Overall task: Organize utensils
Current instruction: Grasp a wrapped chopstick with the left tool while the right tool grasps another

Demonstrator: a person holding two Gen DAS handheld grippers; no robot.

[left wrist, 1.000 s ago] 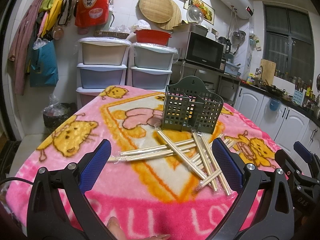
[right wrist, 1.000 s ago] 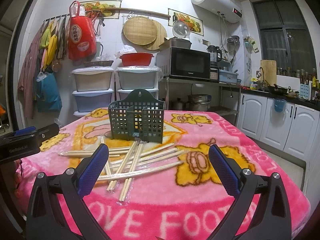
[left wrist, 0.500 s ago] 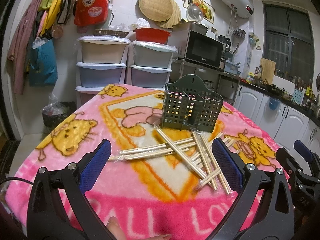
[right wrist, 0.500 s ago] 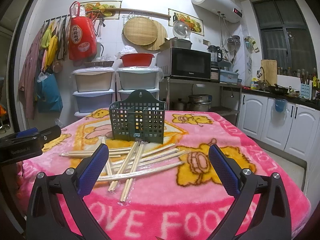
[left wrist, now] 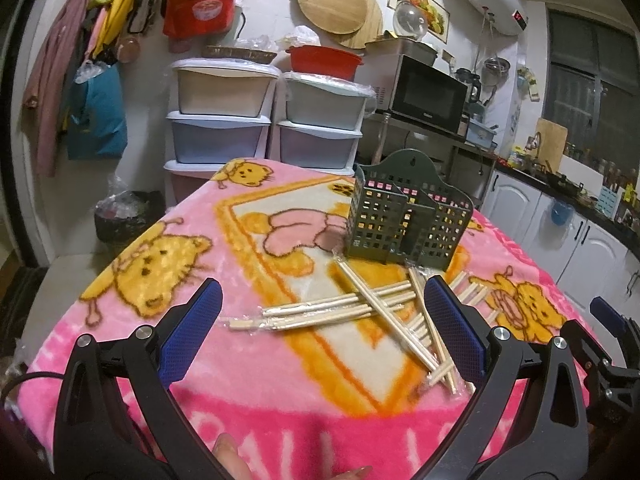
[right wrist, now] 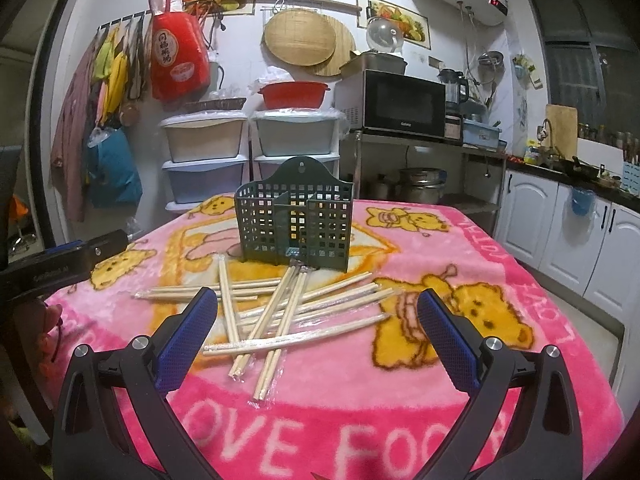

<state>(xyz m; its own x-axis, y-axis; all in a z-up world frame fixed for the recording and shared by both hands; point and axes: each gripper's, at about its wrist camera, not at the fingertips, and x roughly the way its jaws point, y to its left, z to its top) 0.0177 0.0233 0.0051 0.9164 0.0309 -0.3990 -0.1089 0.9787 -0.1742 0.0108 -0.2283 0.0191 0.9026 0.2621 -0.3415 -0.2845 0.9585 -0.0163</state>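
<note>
1. left wrist view: wrapped chopsticks [left wrist: 360, 308] lie crossed in a loose pile on the pink blanket [left wrist: 224, 380], just in front of the green holder [left wrist: 404, 220], which stands upright further back on the table.
2. the pile's far ends reach the holder's base; its near ends point toward the cameras.
3. the left gripper [left wrist: 320, 328] hovers above the blanket, level and aimed at the pile, its blue-padded fingers [left wrist: 192, 328] spread wide with nothing between them.
4. a fingertip [left wrist: 228, 456] of the person shows at the bottom edge, under that gripper.
5. right wrist view: the right gripper [right wrist: 318, 332] sits low over the near edge of the blanket, pointed straight at the chopsticks [right wrist: 288, 312] and the holder [right wrist: 296, 228], fingers [right wrist: 448, 340] wide apart, gripping nothing.
6. the two grippers are side by side, each showing at the edge of the other's view, both short of the pile and touching none of it.
7. behind the table stand stacked drawers [right wrist: 208, 156] and a microwave [right wrist: 396, 104] against the wall.
</note>
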